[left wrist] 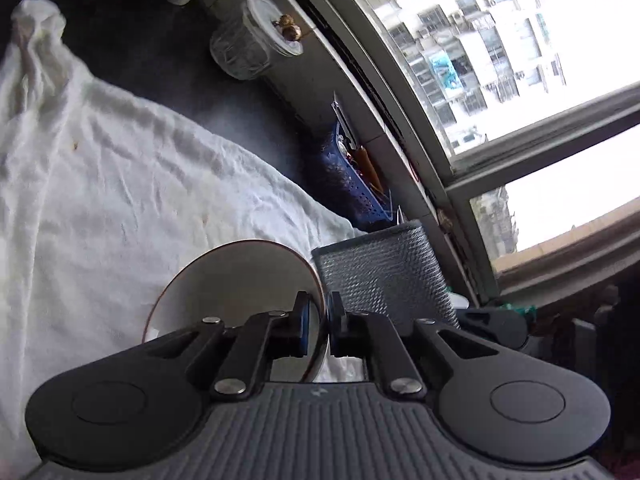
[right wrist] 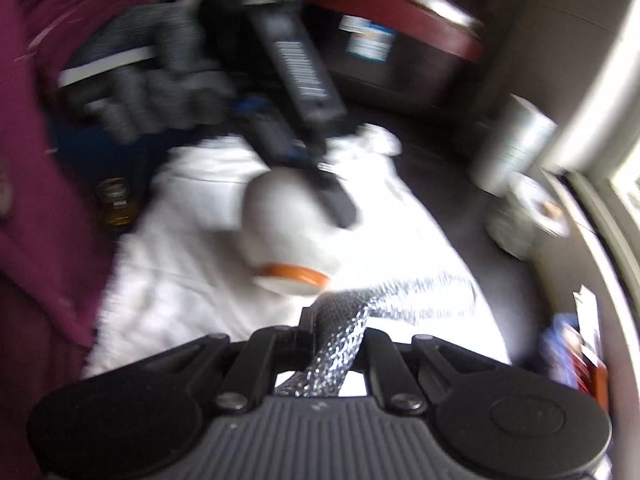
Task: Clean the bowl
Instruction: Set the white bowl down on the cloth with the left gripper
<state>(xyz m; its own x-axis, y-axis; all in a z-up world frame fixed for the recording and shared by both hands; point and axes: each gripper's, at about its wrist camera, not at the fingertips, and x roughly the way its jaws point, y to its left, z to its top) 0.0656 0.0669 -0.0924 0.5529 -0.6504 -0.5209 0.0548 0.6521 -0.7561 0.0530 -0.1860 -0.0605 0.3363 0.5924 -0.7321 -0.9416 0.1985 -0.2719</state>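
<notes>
Jaws clamp bowl [left wrist: 240, 280] rim; right apparently pinch cloth [right wrist: 340, 340].

We see a white cloth [left wrist: 120, 184] spread over the dark counter [left wrist: 168, 64], a glass jar [left wrist: 250, 42] and a blue basket [left wrist: 352, 176] beside the window [left wrist: 500, 60].

Glossy white glazed ceramic bowl [left wrist: 240, 280] w/ orange rim; silvery grey woven-mesh scrub cloth [left wrist: 384, 276], rough; crumpled white cotton cloth [left wrist: 120, 180], matt; clear ribbed glass jar [left wrist: 240, 50]; matt black plastic gripper fingers [left wrist: 304, 320].
</notes>
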